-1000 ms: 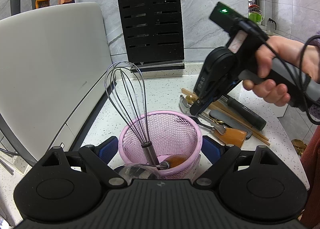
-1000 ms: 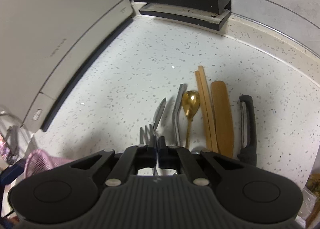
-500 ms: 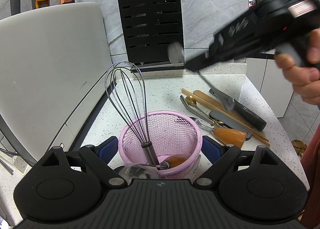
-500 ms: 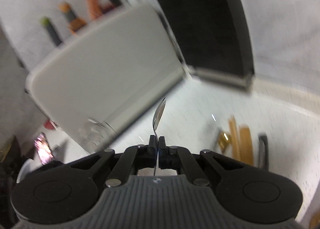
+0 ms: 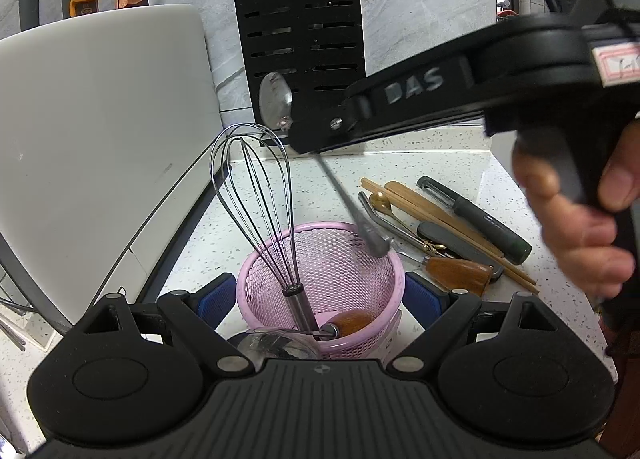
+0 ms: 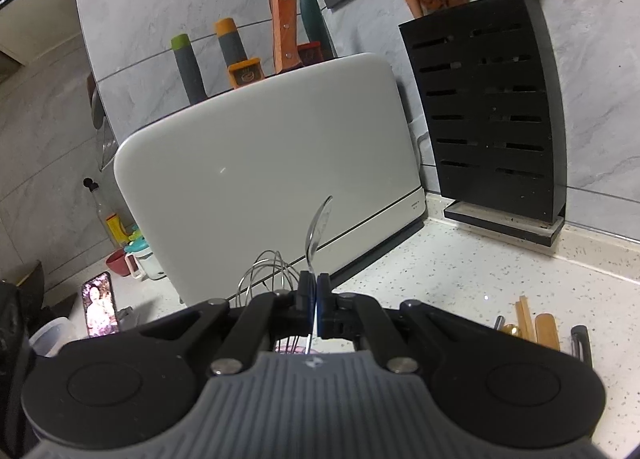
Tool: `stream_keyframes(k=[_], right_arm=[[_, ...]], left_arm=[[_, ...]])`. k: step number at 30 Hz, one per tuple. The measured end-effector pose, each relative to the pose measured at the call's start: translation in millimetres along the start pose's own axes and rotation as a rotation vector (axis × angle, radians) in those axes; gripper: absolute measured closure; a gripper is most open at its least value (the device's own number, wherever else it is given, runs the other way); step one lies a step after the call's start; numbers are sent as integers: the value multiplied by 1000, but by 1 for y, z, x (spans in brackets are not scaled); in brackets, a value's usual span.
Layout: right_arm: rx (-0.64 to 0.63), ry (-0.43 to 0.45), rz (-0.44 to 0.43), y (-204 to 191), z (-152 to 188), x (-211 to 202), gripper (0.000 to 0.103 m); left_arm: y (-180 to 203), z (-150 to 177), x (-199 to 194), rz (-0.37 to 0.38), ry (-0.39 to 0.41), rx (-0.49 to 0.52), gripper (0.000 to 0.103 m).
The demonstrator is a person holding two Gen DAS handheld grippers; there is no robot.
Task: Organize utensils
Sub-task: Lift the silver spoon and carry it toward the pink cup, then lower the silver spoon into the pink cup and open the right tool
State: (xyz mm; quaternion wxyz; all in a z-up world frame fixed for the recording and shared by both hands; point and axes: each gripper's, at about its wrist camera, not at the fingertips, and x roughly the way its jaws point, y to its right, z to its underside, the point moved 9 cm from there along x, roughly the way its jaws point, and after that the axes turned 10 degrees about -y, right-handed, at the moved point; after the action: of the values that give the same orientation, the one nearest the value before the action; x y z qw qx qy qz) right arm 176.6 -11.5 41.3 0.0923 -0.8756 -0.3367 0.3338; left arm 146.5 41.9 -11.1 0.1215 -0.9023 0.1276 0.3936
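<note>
Lifted off the tabletop (image 5: 460, 163), our right tongs (image 6: 313, 291) (clamped on a spoon (image 5: 275, 105)) now hover above the pink basket (image 5: 384, 259). Left tongs (image 5: 316, 295) grip the basket; next we lower the handle in.

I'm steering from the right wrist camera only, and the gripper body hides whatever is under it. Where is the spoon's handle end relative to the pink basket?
Observer: In the left wrist view the spoon slants down from the right gripper. Its handle end hangs just above the pink basket, near the far right part of the rim.
Operator: Is anything steadying the basket?
Observer: Yes, the left gripper has its blue pads against both sides of it.
Operator: What's inside besides the whisk?
Observer: Beside the whisk, a wooden handle lies at the bottom.
</note>
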Motion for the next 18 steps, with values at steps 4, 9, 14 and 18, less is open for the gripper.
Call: stream_keyframes(k=[4, 9, 14, 18], right_arm=[[-15, -14, 1, -3, 11, 5, 103], [-47, -41, 4, -4, 21, 6, 103], [-81, -43, -3, -6, 26, -10, 103], [-108, -88, -21, -9, 34, -13, 103]], left_arm=[[0, 0, 0, 1, 0, -1, 0], [1, 0, 0, 1, 0, -2, 0], [1, 0, 0, 1, 0, -2, 0], [3, 0, 0, -2, 0, -3, 0]])
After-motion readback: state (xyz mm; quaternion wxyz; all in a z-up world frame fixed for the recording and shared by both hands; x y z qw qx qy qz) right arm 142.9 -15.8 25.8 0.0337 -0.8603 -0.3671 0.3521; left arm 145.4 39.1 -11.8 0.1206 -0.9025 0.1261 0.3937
